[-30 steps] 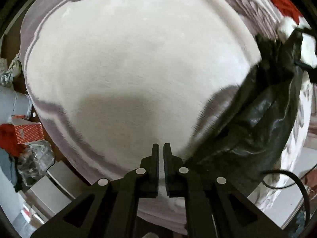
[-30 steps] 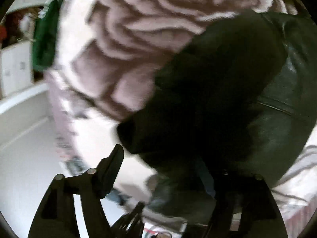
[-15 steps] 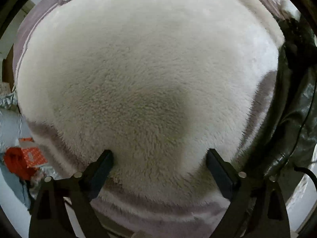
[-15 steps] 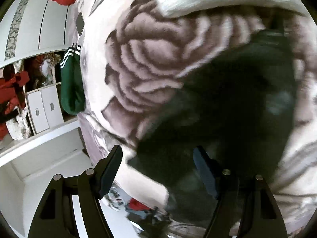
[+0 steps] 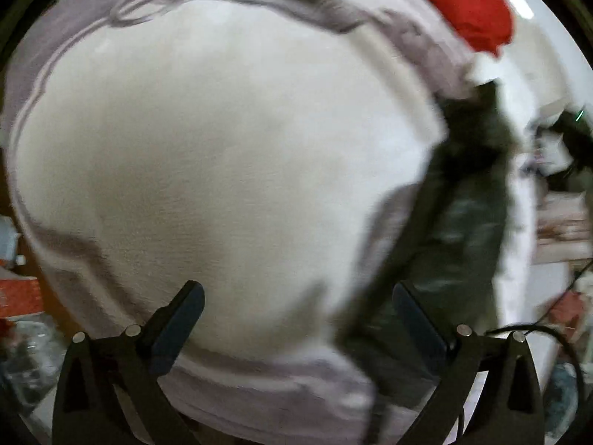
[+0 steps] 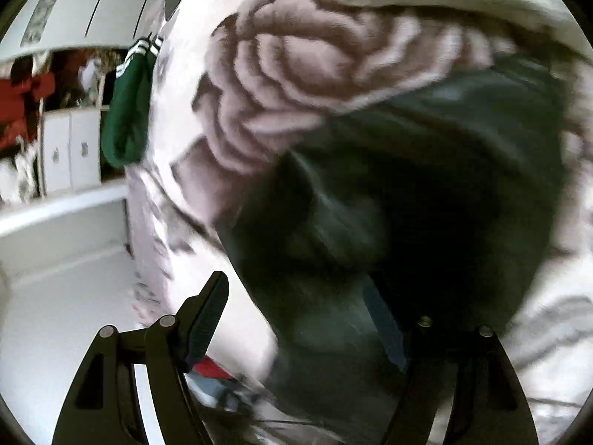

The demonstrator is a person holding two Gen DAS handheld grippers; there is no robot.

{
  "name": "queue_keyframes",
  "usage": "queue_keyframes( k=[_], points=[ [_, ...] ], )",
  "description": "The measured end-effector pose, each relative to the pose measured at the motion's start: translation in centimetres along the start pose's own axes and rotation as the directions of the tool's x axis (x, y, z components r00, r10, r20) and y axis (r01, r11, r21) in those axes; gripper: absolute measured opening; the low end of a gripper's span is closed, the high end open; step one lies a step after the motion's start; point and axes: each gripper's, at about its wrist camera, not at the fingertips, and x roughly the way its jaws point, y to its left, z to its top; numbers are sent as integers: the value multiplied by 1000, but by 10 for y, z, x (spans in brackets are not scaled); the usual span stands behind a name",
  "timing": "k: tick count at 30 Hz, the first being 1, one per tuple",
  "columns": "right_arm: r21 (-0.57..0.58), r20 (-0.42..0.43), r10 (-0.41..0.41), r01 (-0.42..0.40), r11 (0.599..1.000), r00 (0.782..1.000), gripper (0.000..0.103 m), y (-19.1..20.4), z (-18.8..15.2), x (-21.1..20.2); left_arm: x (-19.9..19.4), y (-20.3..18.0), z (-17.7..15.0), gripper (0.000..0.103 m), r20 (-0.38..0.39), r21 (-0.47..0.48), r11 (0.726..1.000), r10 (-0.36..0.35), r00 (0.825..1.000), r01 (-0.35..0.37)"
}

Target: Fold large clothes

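A black leather jacket (image 5: 456, 230) lies on a fluffy white and mauve blanket (image 5: 222, 155) that covers the bed. In the left wrist view it is at the right, blurred, running from the bed's far edge down to my right finger. My left gripper (image 5: 296, 319) is open and empty above the blanket, just left of the jacket. In the right wrist view the jacket (image 6: 426, 193) fills the centre and right. My right gripper (image 6: 304, 319) is open, its right finger low over the jacket; I cannot tell if it touches.
A red garment (image 5: 459, 3) lies at the bed's far right. A green garment with white stripes (image 6: 128, 111) hangs off the bed's edge near white cabinets (image 6: 70, 148). Boxes and clutter (image 5: 18, 296) sit on the floor left of the bed.
My left gripper went from shut to open and shifted right toward the jacket. My right gripper stayed open and dropped closer over the jacket.
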Motion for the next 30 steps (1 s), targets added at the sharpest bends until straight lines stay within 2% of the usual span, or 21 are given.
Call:
queue_keyframes(
  k=[2,4,5,7,8,9,11,14,18,19,21,23,25,26,27,30],
  points=[
    [-19,6,-58,58,998,998,77,-16,-26,-14,11,-7,-5,103,-40,8,997,-72,997,72],
    [-13,4,-89,89,996,996,77,-34,-48,-22,31,-18,-4,103,-88,29,997,-65,994,68],
    [-3,0,-90,90,996,996,77,-44,-58,-24,44,-26,-7,98,-108,57,997,-38,993,44],
    [38,-17,-72,73,997,997,77,-65,-82,-22,50,-45,-13,62,-87,125,992,26,996,-15],
    [65,-30,-62,64,996,998,77,-80,-94,-17,48,-56,-14,35,-81,144,990,16,997,-4],
    [88,-47,-55,59,994,997,77,-88,-106,-11,44,-60,-20,31,-56,156,987,41,998,-31],
    [125,-75,-46,55,991,996,77,-106,-135,3,33,-64,-28,21,-12,155,987,38,999,-36],
    [182,-135,-22,46,982,991,77,-132,-179,34,16,-50,-31,19,2,89,996,5,1000,-5],
    [262,-210,24,33,964,977,77,-156,-224,73,31,-48,-33,15,-33,73,997,32,999,-29],
    [275,-217,23,39,961,976,77,-160,-231,79,33,-50,-18,15,-41,68,997,28,999,-25],
    [292,-195,21,38,956,981,77,-162,-235,78,36,-52,-9,15,-53,75,997,37,998,-32],
    [279,-132,12,26,960,991,77,-151,-226,62,35,-56,-8,15,-53,97,994,53,997,-48],
    [210,-34,25,-18,978,999,62,-124,-206,42,32,-53,-13,16,-47,116,991,65,997,-59],
    [166,0,35,-35,986,999,36,-107,-196,35,32,-53,-13,16,-44,116,991,67,997,-62],
    [113,3,55,-55,992,999,22,-88,-183,35,31,-53,-13,16,-44,113,991,70,997,-64],
    [-28,-6,75,-75,997,997,17,-41,-145,54,37,-57,-11,16,-40,117,989,90,995,-85]
  ],
)
